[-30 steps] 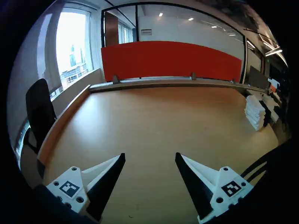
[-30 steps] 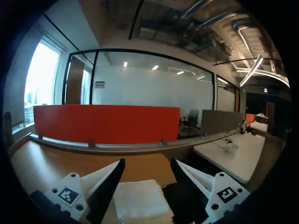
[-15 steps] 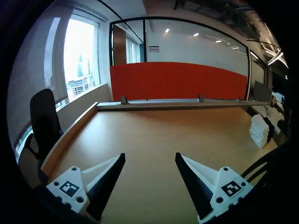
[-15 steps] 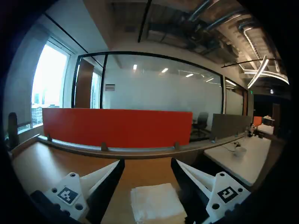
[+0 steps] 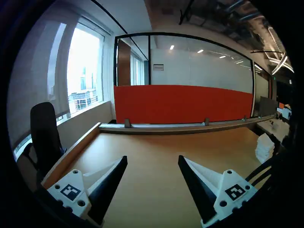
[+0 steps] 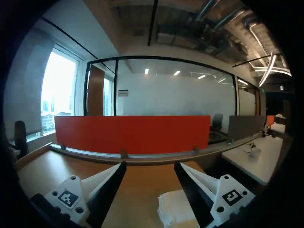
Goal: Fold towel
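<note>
The left gripper (image 5: 152,157) has tipped up. Less of the table (image 5: 159,148) shows now, and more of the wall and ceiling. In the right gripper view the towels (image 6: 175,208) have slid from the middle over to the right.

The left gripper's jaws are spread wide and hold nothing. They hang over the bare brown table. A red screen (image 5: 182,103) stands along the far edge of the table. A black chair (image 5: 45,131) sits to the left, by a bright window (image 5: 84,79). The white towels (image 5: 264,147) sit in a neat pile far off at the right edge of the table.

The right gripper (image 6: 149,163) also has its jaws spread wide, with nothing in them. The pile of towels lies on the table (image 6: 140,186) low down, just by the right finger, which hides part of it. The fingers do not touch the pile. The red screen (image 6: 133,133) is behind, and a white desk (image 6: 258,161) stands off to the right.
</note>
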